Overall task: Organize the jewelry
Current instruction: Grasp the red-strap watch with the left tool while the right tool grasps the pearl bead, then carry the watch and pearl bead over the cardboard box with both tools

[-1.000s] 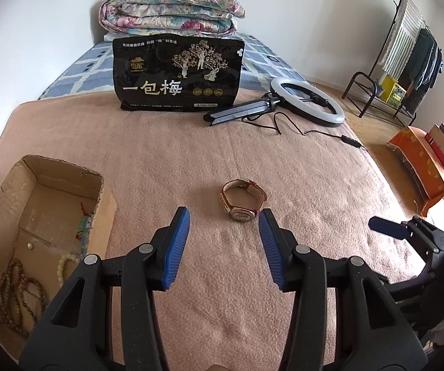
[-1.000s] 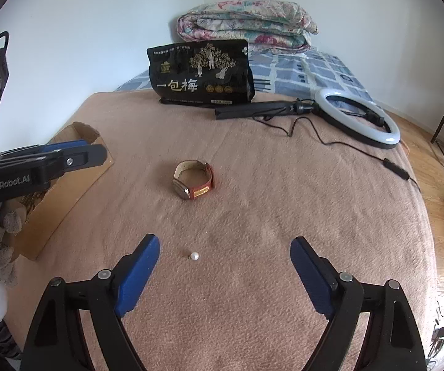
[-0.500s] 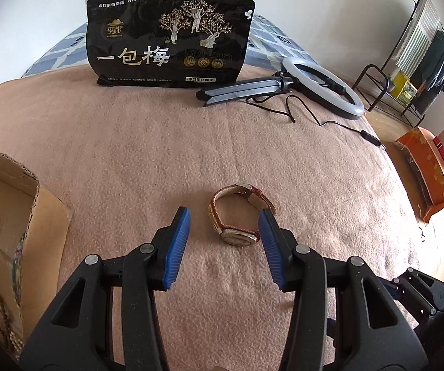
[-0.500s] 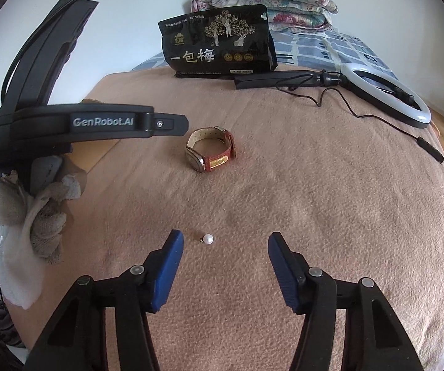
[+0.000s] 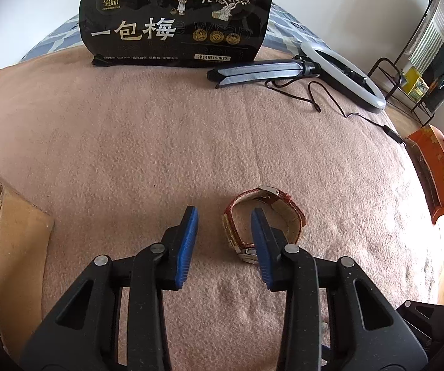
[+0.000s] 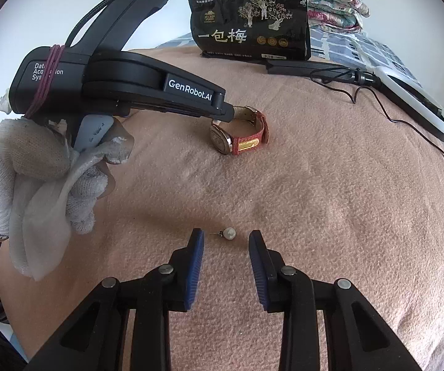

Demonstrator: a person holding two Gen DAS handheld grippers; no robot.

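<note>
A watch with a red strap [image 5: 263,216] lies on the pink blanket. My left gripper [image 5: 224,216] is open, with its right finger inside the strap loop and the near strap side between the fingers. In the right wrist view the left gripper's tip [image 6: 222,113] reaches the watch [image 6: 240,137]. A pearl stud earring [image 6: 229,233] lies on the blanket between the tips of my right gripper [image 6: 225,238], which is open and low around it. A cardboard box [image 5: 2,225] sits at the left edge.
A black snack bag [image 5: 175,18] stands at the back. A ring light [image 5: 342,74] with its folded stand and cable lies at the back right. An orange box [image 5: 435,167] and a clothes rack stand beyond the bed's right side. Folded quilts [image 6: 330,3] lie behind.
My left gripper moved forward to the watch and now straddles its strap. My right gripper moved down to the pearl earring and narrowed around it.
</note>
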